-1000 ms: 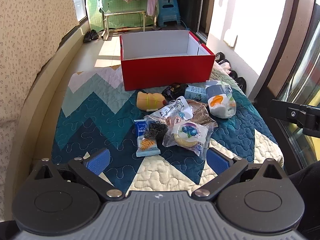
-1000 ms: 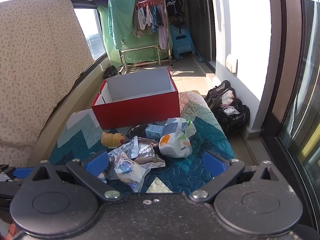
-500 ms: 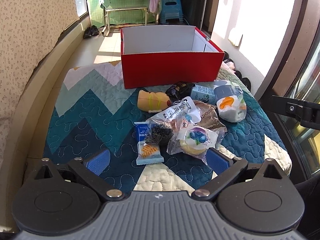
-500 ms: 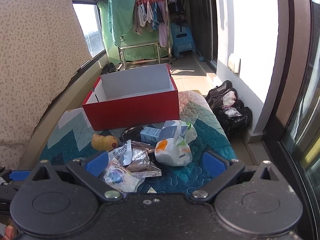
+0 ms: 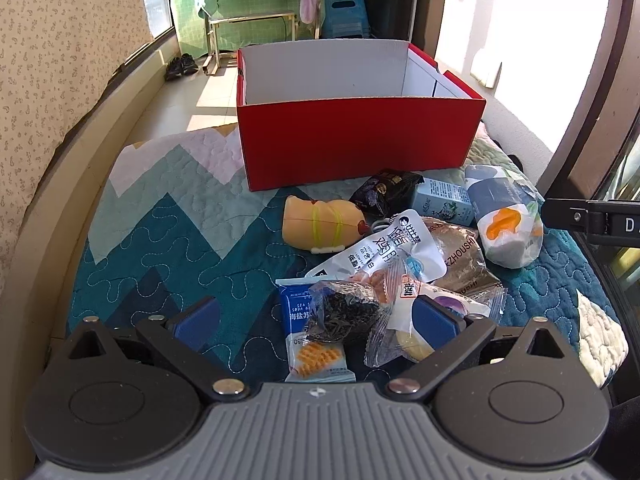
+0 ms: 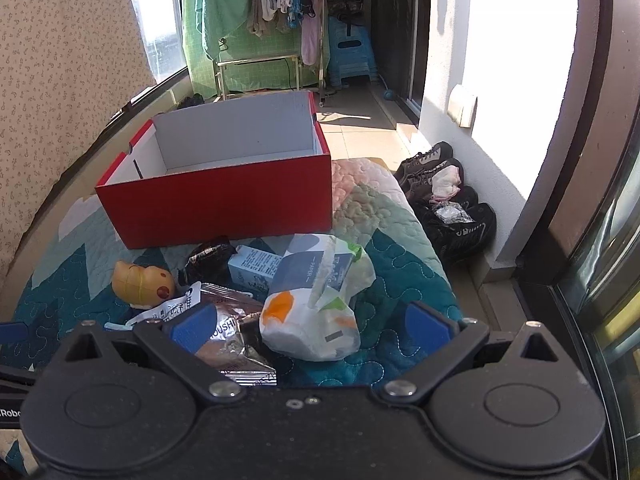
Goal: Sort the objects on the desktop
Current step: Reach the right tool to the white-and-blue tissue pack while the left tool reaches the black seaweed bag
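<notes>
An empty red box (image 5: 360, 136) (image 6: 224, 200) stands at the far end of the quilted table. In front of it lies a pile: a yellow plush toy (image 5: 320, 226) (image 6: 142, 282), a black packet (image 5: 386, 192), a light blue carton (image 5: 440, 200) (image 6: 256, 266), a white bag with orange print (image 5: 506, 228) (image 6: 310, 320), a brown foil packet (image 6: 228, 340) and several clear snack packs (image 5: 348, 314). My left gripper (image 5: 316, 320) is open, low over the near snack packs. My right gripper (image 6: 310, 326) is open, with the white bag between its fingers.
The teal zigzag quilt (image 5: 168, 240) covers the table. Shoes (image 6: 444, 196) lie on the floor to the right, below the table edge. A drying rack with clothes (image 6: 260, 28) stands far behind. A curtain (image 5: 60, 40) hangs on the left.
Both grippers have moved forward and lower toward the pile. The snack packs now sit between the left fingers and the white bag between the right fingers.
</notes>
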A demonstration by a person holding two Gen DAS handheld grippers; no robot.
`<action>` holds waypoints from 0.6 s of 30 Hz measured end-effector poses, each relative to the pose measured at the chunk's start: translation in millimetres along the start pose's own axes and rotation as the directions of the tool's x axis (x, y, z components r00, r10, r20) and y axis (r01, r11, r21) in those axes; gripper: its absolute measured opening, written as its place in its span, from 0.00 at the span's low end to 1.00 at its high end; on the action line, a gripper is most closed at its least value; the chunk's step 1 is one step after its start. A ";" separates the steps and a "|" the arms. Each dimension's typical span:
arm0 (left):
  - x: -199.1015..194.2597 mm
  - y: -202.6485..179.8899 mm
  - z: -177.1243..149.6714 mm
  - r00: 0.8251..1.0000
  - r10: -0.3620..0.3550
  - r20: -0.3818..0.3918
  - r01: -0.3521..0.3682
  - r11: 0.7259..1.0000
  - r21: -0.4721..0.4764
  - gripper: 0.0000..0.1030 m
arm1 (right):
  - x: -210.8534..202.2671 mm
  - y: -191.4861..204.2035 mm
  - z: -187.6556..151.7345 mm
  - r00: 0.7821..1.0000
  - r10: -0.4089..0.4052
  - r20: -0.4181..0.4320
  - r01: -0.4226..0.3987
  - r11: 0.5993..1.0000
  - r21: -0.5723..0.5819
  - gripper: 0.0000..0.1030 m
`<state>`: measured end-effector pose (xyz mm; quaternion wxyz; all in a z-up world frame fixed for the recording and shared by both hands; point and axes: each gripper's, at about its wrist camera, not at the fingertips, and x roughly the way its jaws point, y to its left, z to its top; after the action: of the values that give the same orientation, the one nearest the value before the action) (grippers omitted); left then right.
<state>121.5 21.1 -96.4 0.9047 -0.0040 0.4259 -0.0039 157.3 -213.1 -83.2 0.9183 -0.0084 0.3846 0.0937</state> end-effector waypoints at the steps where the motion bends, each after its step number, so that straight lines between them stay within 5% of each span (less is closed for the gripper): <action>1: 3.4 0.8 0.3 1.000 -0.004 0.000 0.004 1.000 0.002 0.99 | 5.8 -1.1 0.9 1.000 -0.001 -0.007 0.001 1.000 0.003 0.97; 18: 40.2 1.6 -0.3 0.993 -0.108 -0.049 0.109 0.994 0.012 0.88 | 79.3 -15.4 17.0 0.995 0.017 -0.103 -0.009 0.997 0.081 0.97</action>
<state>146.9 22.3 -127.5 0.8927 -0.0206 0.4467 -0.0563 226.4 -213.6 -128.2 0.8961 0.0263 0.4351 0.0834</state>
